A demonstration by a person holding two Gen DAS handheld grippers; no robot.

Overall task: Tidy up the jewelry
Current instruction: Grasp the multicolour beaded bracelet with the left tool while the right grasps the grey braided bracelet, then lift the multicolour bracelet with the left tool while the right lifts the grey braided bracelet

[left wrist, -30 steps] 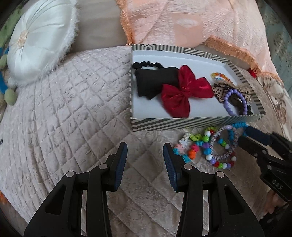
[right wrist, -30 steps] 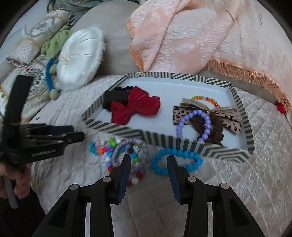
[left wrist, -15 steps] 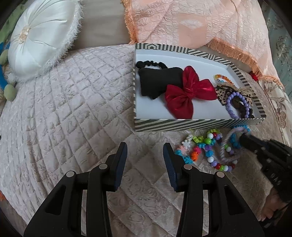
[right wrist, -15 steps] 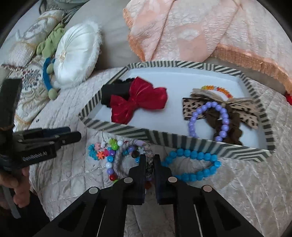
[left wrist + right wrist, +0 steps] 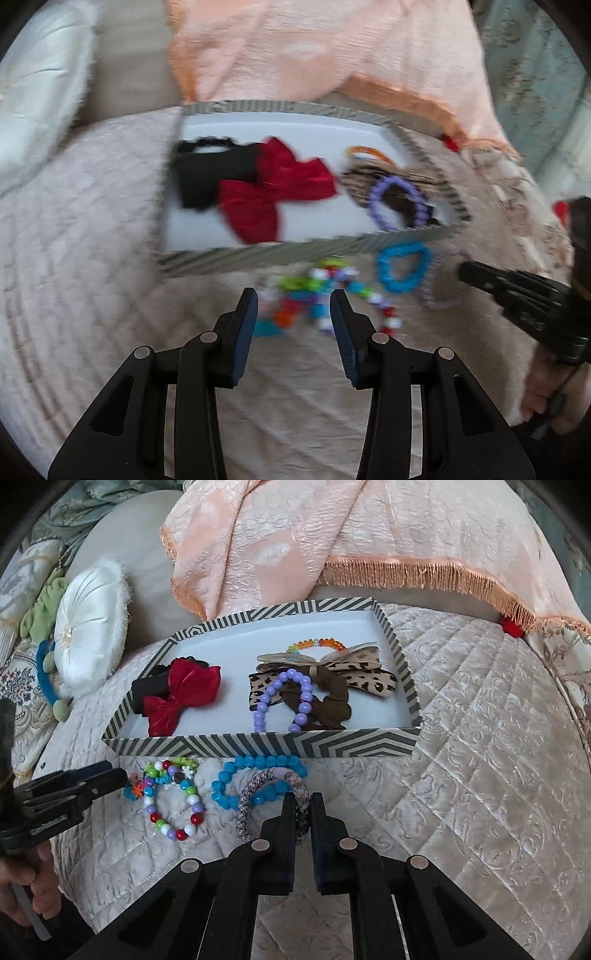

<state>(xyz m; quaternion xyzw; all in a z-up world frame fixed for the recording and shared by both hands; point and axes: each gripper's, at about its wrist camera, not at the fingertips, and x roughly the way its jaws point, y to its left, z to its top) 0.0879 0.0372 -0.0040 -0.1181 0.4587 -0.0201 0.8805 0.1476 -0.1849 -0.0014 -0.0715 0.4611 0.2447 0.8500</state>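
A striped box (image 5: 258,744) on the bed holds a red bow (image 5: 184,698), a black bow, a leopard bow (image 5: 365,675), a purple bead bracelet (image 5: 280,701) and an orange bead bracelet. In front of it lie a blue bead bracelet (image 5: 258,764) and multicolour bead bracelets (image 5: 173,797). My right gripper (image 5: 303,812) is shut on a braided pink-grey ring (image 5: 251,801), held over the blue bracelet. My left gripper (image 5: 293,314) is open and empty, just short of the multicolour bracelets (image 5: 314,295). The left wrist view is blurred; the box (image 5: 295,251) shows ahead.
A peach fringed throw (image 5: 369,535) hangs behind the box. A white round cushion (image 5: 88,635) lies at the left. The quilted bedspread (image 5: 480,738) stretches to the right of the box.
My right gripper has lifted the braided ring off the bracelet pile and drawn it right, over the blue bracelet. My left gripper has swung right toward the multicolour bracelets.
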